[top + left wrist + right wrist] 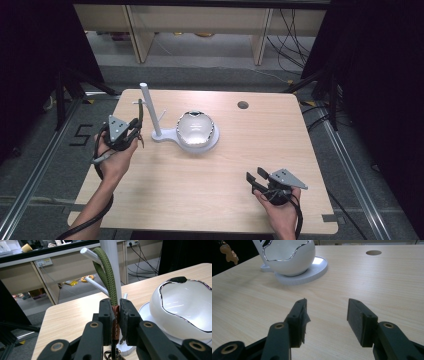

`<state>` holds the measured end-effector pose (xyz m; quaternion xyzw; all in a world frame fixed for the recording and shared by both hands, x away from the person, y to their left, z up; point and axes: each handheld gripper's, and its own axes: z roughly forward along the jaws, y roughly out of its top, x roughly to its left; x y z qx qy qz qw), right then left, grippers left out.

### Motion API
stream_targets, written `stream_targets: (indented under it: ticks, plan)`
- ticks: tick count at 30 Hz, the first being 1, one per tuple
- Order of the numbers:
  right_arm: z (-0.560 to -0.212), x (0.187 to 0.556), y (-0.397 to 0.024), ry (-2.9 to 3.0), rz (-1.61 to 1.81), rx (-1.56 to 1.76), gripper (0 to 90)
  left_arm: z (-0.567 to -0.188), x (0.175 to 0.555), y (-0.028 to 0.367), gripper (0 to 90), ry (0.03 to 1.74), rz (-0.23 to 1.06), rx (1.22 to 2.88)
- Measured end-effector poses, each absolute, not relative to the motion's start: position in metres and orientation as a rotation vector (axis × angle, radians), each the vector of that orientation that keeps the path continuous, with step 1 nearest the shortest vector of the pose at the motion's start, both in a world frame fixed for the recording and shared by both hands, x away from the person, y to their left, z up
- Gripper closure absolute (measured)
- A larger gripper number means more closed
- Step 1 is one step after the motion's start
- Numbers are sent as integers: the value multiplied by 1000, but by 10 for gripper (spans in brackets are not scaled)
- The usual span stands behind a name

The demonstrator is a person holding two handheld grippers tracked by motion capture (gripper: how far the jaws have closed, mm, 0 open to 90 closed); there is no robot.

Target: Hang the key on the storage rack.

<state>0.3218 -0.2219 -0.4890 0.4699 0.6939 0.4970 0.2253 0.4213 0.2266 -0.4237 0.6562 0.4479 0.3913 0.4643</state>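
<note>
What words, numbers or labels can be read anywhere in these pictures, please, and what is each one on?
"5": black mark on the grey floor left of the table, seen in the high view.
Sticker on the wall socket behind the table, left gripper view: too small and blurred to read.
No print shows on the white bowl, the white stand, the green cord or either hand-held gripper.
</note>
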Motion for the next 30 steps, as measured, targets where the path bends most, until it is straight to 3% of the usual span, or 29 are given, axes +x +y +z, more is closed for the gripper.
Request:
stream_targets:
  ticks: [11, 22, 30]
  plan:
    - [-489, 322, -222, 1914, 1375, 1322, 513, -436, 420, 236, 786, 1152, 878, 1593]
    - [-489, 319, -221, 1915, 1361, 1380, 512, -453, 398, 255, 609, 1158, 837, 1541]
    - [-491, 322, -223, 1927, 1374, 1346, 511, -492, 368, 265, 497, 1185, 803, 1564]
